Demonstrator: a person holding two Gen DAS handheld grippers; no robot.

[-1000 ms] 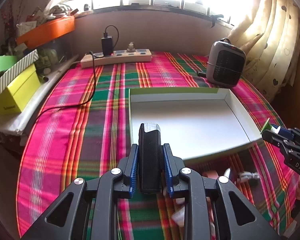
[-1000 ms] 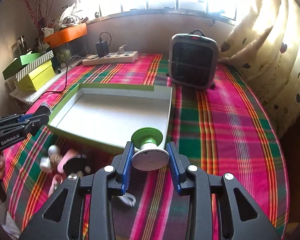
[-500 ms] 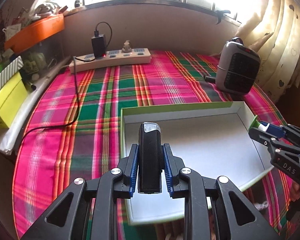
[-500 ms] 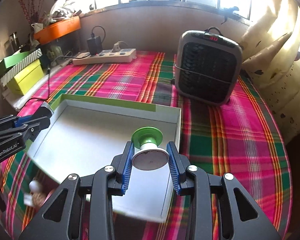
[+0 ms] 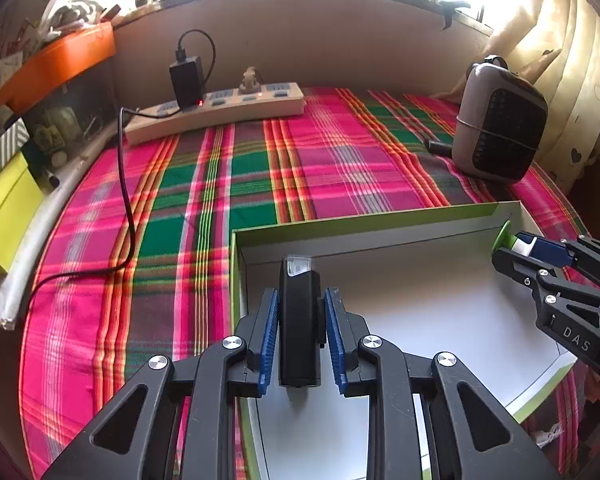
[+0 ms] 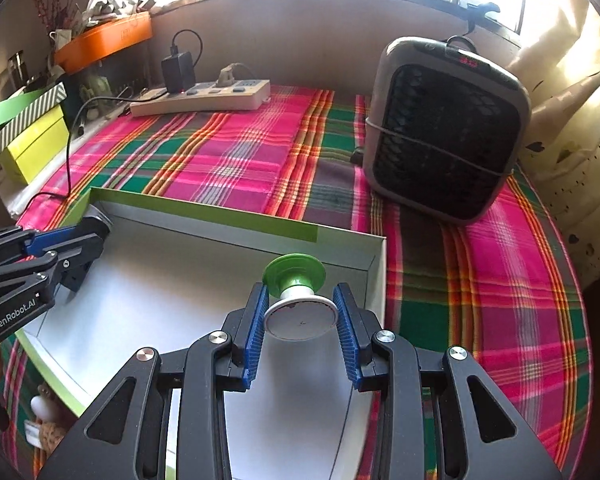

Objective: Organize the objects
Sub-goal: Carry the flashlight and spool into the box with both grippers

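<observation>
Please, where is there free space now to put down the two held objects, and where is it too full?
The white floor of the tray is bare between its green-edged walls. The plaid cloth is free between the power strip, the heater and the tray. Small items crowd the cloth at the tray's near corner.

I see a pink-green plaid tablecloth (image 5: pixel 332 168) covering the table. Beige power strip (image 5: pixel 220 110) lies at the far edge by the wall, black charger (image 5: pixel 186 82) plugged in, its black cable (image 5: pixel 126 184) trailing across the cloth to the left. Grey fan heater (image 6: pixel 444 128) stands upright far right, just beside the cream curtain (image 6: pixel 572 128). Left side: yellow-green box (image 6: pixel 36 148) with a striped box (image 6: pixel 24 120) stacked on it, orange tray (image 6: pixel 104 42) on the ledge holding clutter I can't make out.
</observation>
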